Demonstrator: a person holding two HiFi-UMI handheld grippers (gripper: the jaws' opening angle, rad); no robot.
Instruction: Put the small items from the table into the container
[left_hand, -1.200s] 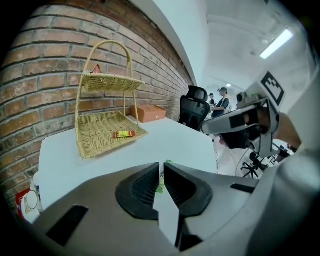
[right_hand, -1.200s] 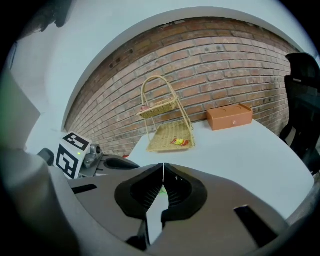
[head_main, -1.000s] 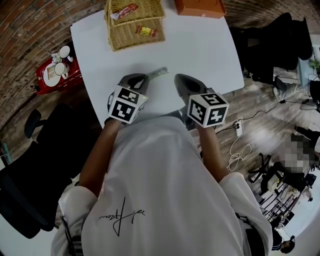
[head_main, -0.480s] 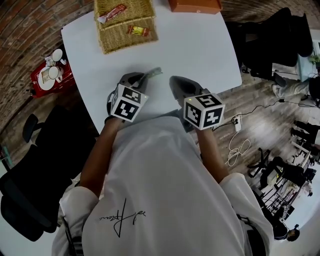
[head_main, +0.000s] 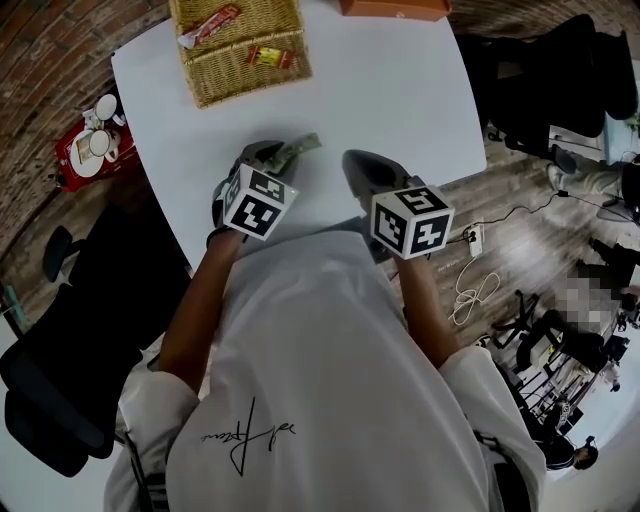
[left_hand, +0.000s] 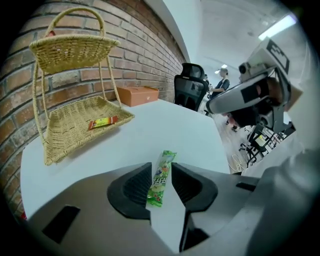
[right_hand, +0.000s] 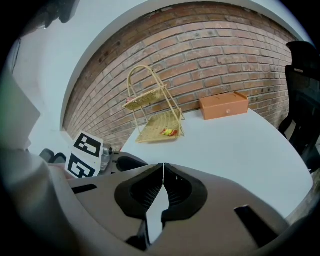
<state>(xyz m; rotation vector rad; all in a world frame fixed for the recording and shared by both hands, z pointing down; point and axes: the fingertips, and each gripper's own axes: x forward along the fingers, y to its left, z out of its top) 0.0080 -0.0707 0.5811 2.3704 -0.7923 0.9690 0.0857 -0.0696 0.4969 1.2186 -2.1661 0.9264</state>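
Now the left hand-held gripper (left_hand: 161, 166) is opening its jaws, released from the slim green snack packet (left_hand: 165, 159) that lies between them on the white bench (left_hand: 165, 127), while the right hand-held gripper (right_hand: 163, 167) beside it is clenched on nothing. Farther back stands the two-tier woven wicker basket (left_hand: 70, 127), a red-and-yellow packet (left_hand: 102, 122) on its lower tier, and an orange box (left_hand: 137, 95) sits by the brick wall.

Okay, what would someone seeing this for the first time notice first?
Probably the green snack packet between the jaws of the left tool, which are opening over the white table. Then the two-tier wicker basket at the table's far left, against the brick wall.
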